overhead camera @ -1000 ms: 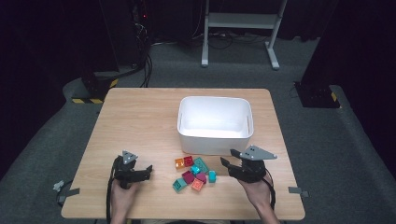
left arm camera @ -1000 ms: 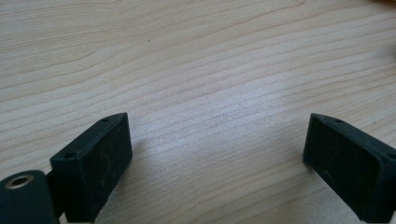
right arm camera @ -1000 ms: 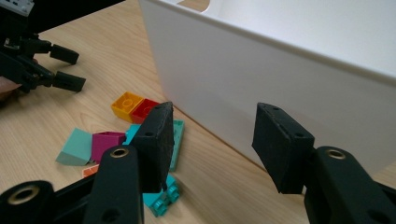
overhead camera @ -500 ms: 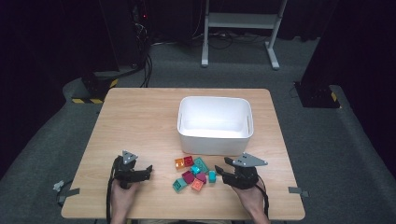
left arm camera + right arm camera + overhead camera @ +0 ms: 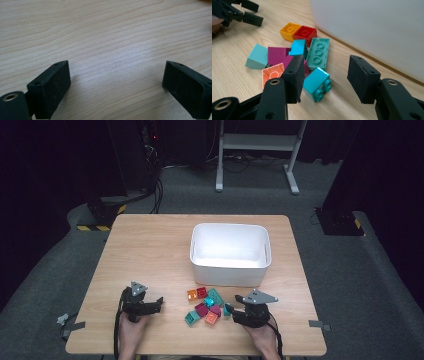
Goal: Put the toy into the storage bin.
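High view: the right tongs (image 5: 231, 310) sit at the right edge of a cluster of small plastic building bricks (image 5: 205, 305), on the wooden worktop (image 5: 150, 250) just in front of the white rectangular plastic bin (image 5: 230, 254). The left tongs (image 5: 159, 303) rest left of the cluster.

Left gripper view: jaws wide, bare worktop between.

Right gripper view: jaws wide, straddling a glossy turquoise square brick (image 5: 317, 83) lying tilted, studs sideways. Step judged: approach to grasp. Next: close squarely on it.
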The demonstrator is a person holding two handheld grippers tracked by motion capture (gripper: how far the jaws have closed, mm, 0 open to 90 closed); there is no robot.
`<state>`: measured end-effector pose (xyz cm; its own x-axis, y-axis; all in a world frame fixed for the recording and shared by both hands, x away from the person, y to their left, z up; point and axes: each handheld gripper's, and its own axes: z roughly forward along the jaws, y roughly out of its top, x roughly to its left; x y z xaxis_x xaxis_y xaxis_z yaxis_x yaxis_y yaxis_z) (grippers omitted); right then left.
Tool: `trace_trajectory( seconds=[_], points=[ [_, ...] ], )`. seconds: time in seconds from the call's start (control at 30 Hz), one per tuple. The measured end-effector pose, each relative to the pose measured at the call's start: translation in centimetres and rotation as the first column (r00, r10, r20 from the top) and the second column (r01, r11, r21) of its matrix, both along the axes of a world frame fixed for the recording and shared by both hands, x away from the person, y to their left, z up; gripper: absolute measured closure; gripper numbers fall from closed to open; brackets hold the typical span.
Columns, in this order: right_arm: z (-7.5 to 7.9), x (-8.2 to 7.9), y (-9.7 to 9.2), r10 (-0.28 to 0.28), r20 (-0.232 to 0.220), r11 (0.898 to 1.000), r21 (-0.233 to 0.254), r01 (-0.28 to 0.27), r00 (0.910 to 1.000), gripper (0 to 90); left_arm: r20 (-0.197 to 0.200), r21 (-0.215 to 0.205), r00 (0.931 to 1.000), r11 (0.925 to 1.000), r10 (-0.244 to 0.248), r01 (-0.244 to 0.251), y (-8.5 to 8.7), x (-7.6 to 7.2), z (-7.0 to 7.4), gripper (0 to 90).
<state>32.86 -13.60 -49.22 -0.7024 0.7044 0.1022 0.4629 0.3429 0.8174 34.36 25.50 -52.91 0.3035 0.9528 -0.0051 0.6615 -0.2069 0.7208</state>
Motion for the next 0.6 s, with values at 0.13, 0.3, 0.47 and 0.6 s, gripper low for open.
trace_trajectory(
  seconds=[0.13,0.3,0.47,0.6],
  points=[
    [-0.5,0.0,0.2,0.002,-0.008,1.000,-0.006,-0.002,1.0000,46.8,0.001,0.000,1.0000,1.0000,0.000,0.000,0.0,0.0,0.0,8.1],
    [-0.9,0.1,0.4,0.005,-0.012,1.000,-0.007,-0.005,0.9999,46.0,0.000,0.000,1.0000,1.0000,0.000,0.000,0.0,0.0,0.0,8.1],
    [-1.1,0.1,0.9,0.016,-0.009,1.000,-0.024,-0.016,0.9998,45.0,0.001,0.000,1.0000,1.0000,0.000,0.000,0.0,0.0,0.0,8.1],
    [-1.4,0.3,1.1,0.020,-0.015,0.999,-0.032,-0.021,0.9997,44.3,0.001,-0.001,1.0000,1.0000,0.001,-0.001,0.0,0.0,0.0,8.1]
  ],
)
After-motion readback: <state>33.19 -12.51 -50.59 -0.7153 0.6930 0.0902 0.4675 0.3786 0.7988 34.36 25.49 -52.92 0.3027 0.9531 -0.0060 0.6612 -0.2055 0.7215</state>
